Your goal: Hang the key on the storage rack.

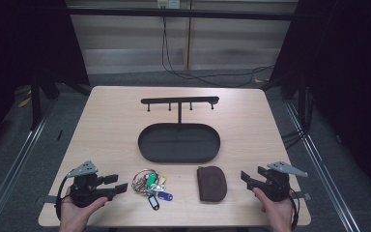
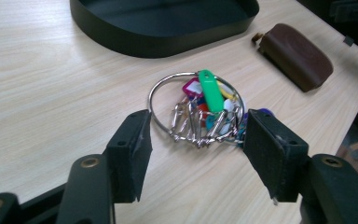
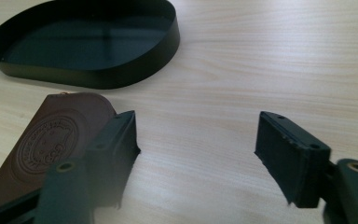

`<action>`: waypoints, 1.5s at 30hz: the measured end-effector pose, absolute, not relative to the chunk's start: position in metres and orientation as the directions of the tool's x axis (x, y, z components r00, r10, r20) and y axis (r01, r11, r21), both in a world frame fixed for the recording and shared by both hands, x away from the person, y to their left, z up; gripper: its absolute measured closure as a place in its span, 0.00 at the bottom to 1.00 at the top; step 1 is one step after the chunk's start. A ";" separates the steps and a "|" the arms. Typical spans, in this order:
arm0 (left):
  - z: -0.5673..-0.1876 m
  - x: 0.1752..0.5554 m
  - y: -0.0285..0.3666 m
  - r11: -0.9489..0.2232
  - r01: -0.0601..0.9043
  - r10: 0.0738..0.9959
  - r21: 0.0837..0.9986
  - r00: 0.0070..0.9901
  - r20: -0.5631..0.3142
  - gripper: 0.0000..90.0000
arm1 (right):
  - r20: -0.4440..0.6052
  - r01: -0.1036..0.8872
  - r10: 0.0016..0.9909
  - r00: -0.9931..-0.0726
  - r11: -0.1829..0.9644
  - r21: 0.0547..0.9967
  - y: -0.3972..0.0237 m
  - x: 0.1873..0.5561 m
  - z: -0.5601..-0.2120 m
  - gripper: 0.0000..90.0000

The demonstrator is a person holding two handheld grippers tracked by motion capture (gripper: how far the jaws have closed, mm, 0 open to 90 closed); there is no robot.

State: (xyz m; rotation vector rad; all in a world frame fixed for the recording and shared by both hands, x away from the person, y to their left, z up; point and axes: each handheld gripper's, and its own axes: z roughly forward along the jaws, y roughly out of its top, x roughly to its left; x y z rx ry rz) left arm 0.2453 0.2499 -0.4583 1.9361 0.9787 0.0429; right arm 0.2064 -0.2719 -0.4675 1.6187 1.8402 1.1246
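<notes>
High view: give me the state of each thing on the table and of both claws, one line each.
Key ring: flat on the table, tags spread, not gripped.
Brown pouch: lying flat, closed, untouched.
Black tray: upright, nothing in it.
Hook rack: standing behind the tray, hooks bare.
Left claw: open, jaws just short of the key ring.
Right claw: open, nothing between the jaws, beside the pouch.

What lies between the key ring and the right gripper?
In the high view, the brown pouch lies on the table between the key ring and the right gripper.
</notes>
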 end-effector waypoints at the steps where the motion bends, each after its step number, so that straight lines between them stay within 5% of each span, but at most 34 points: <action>1: -0.458 0.244 0.248 -0.252 0.609 0.656 0.752 0.679 -0.330 0.53 | 0.184 0.598 0.958 -0.218 -0.018 0.801 -0.271 0.206 -0.467 0.33; 12: -0.455 0.243 0.240 -0.256 0.633 0.640 0.731 0.678 -0.362 0.63 | 0.212 0.622 0.951 -0.223 -0.029 0.782 -0.271 0.205 -0.467 0.34; 21: -0.439 0.238 0.226 -0.325 0.570 0.629 0.754 0.726 -0.278 0.63 | 0.209 0.619 0.946 -0.248 -0.011 0.785 -0.267 0.205 -0.466 0.32; 27: -0.435 0.245 0.222 -0.360 0.612 0.613 0.704 0.724 -0.316 0.63 | 0.211 0.618 0.942 -0.261 -0.005 0.786 -0.265 0.206 -0.465 0.32; 37: -0.421 0.260 0.205 -0.481 0.619 0.621 0.621 0.741 -0.257 0.88 | 0.220 0.628 0.940 -0.259 -0.009 0.778 -0.264 0.209 -0.466 0.32; 45: -0.420 0.271 0.173 -0.572 0.609 0.581 0.549 0.774 -0.253 0.87 | 0.222 0.635 0.939 -0.262 -0.005 0.773 -0.264 0.208 -0.466 0.33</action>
